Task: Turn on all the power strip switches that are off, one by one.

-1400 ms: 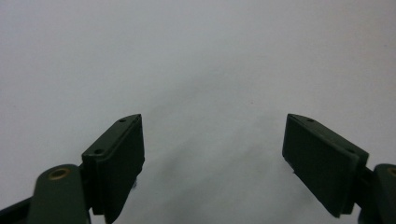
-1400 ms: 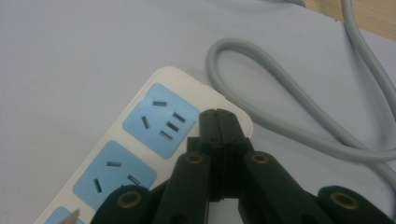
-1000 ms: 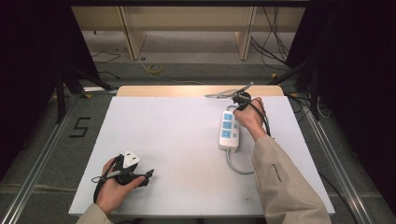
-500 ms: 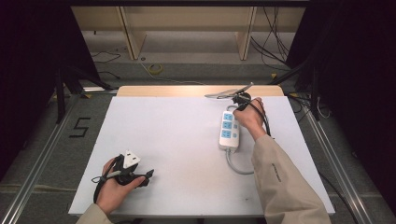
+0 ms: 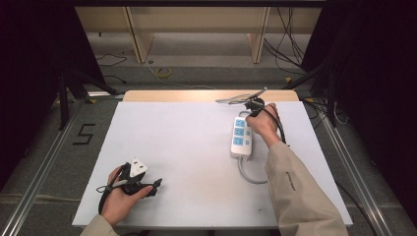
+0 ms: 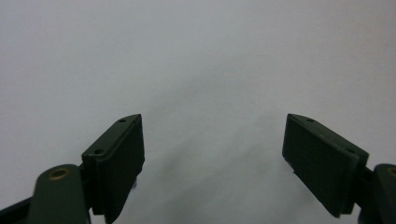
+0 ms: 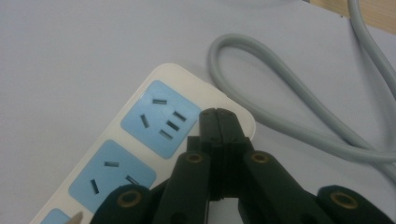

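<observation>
Two hand-held grippers on a white table, one at a power strip.

Nearest, the left gripper (image 5: pixel 156 185) rests with jaws spread wide over bare white table (image 6: pixel 196 56). Farther off, the right gripper (image 7: pixel 217 117) has jaws pressed together, empty, their tips over, perhaps touching, the white power strip with blue sockets (image 7: pixel 154 116); its looped grey cable (image 7: pixel 280 93) lies just beyond.

A white-topped table (image 5: pixel 196 147) carries a white power strip (image 5: pixel 241 137) with blue sockets toward its far right. The strip's grey cable (image 5: pixel 248 174) loops just beside it; a second loop perhaps lies beyond.
</observation>
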A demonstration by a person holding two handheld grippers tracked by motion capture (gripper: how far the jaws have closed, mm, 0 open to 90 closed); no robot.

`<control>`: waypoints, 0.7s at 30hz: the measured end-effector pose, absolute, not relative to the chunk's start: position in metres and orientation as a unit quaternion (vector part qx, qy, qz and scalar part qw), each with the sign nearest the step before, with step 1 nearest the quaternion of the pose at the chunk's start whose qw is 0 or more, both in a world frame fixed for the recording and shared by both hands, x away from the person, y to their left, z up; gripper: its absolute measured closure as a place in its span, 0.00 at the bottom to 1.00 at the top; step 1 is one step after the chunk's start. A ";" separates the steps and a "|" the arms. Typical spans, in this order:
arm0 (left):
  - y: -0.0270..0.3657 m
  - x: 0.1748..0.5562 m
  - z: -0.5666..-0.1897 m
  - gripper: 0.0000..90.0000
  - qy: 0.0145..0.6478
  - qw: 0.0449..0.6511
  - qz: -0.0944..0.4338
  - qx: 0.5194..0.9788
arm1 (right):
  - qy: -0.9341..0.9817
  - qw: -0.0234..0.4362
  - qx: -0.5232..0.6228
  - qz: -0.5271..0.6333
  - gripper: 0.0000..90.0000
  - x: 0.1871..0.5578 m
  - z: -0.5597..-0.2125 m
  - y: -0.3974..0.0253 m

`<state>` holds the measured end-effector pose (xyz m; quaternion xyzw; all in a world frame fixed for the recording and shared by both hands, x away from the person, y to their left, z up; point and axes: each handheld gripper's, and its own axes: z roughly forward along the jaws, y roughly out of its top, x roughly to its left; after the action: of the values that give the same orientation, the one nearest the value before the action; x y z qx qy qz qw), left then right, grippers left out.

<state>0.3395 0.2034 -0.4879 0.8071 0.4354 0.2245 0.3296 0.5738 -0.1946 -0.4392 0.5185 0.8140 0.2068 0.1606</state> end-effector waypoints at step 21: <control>0.203 0.339 -0.488 0.23 0.436 0.329 0.224 0.807 | 0.808 0.168 0.516 0.231 1.00 0.570 -0.437 -0.195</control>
<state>0.3388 0.2034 -0.4879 0.8069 0.4363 0.2237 0.3294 0.5701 -0.1954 -0.4372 0.5159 0.8075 0.2314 0.1678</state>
